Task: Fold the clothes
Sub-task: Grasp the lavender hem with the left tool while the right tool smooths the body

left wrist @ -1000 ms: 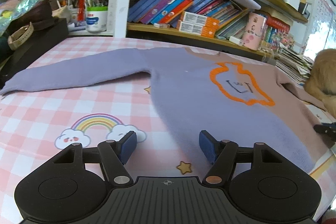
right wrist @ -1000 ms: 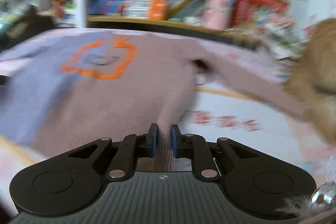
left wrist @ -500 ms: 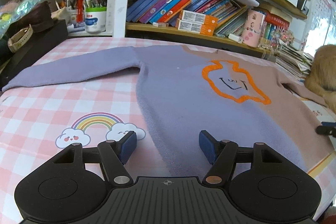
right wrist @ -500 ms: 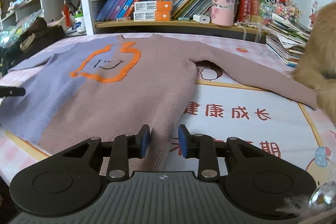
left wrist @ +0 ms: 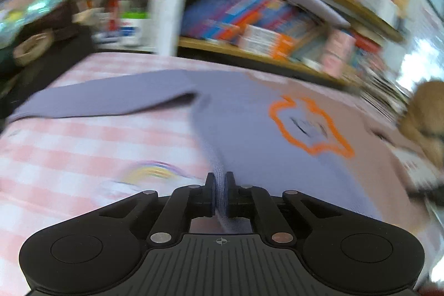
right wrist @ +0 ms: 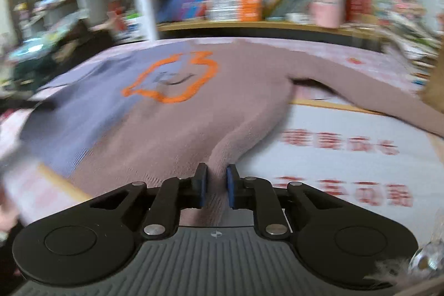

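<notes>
Two black hand-held grippers pinch the bottom hem of a long-sleeved knit sweater, half lavender and half dusty mauve with an orange-outlined motif on its chest, which lies front-up and spread across a table. The left gripper has its blue-padded jaws nearly together on a ridge of lavender fabric at the hem corner; the right gripper holds a thicker bunch of mauve fabric in a slightly wider pinch. Fabric rises in a taut crease toward each grip, so both corners appear to be lifting off the surface. No fold shows in the body: the lavender sleeve stretches out flat to one side, the mauve sleeve to the other. By these pictures the folding is at an early-looking stage, with body and both sleeves yet to be brought in. Beneath lie a pink checked tablecloth and a white mat with red characters; blurred bookshelves stand behind.
</notes>
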